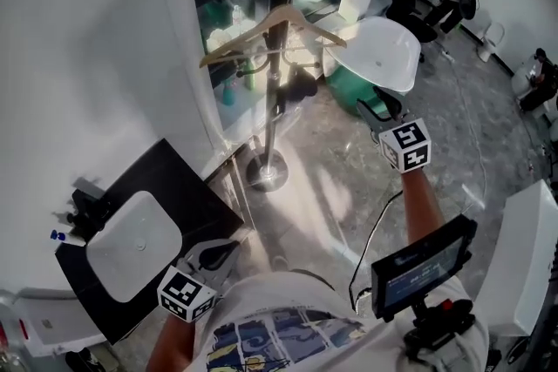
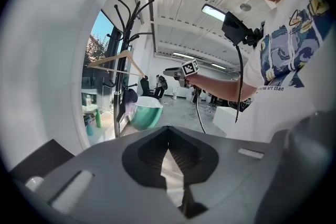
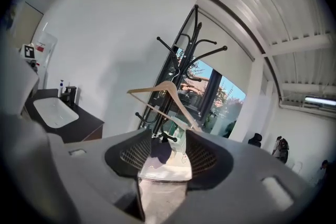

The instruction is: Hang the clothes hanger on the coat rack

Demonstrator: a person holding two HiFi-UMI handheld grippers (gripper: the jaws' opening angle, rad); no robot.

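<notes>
A wooden clothes hanger [image 1: 270, 29] hangs from an arm of the black coat rack [image 1: 275, 100], which stands on a round metal base by the window. My right gripper [image 1: 377, 111] is held back to the right of the rack, apart from the hanger, its jaws open and empty. The right gripper view looks between the open jaws [image 3: 167, 157] at the hanger [image 3: 157, 93] and the rack [image 3: 181, 60]. My left gripper [image 1: 222, 253] is low and close to my body, jaws shut on nothing. The left gripper view shows its tips [image 2: 168, 147] meeting, with the hanger [image 2: 113, 60] far off.
A white basin [image 1: 132, 244] sits in a black counter [image 1: 187, 179] at the lower left, against the white wall. A white round table [image 1: 384, 52] and a green tub [image 1: 353, 87] stand right of the rack. People sit far back right. A white block [image 1: 532, 248] is at the right.
</notes>
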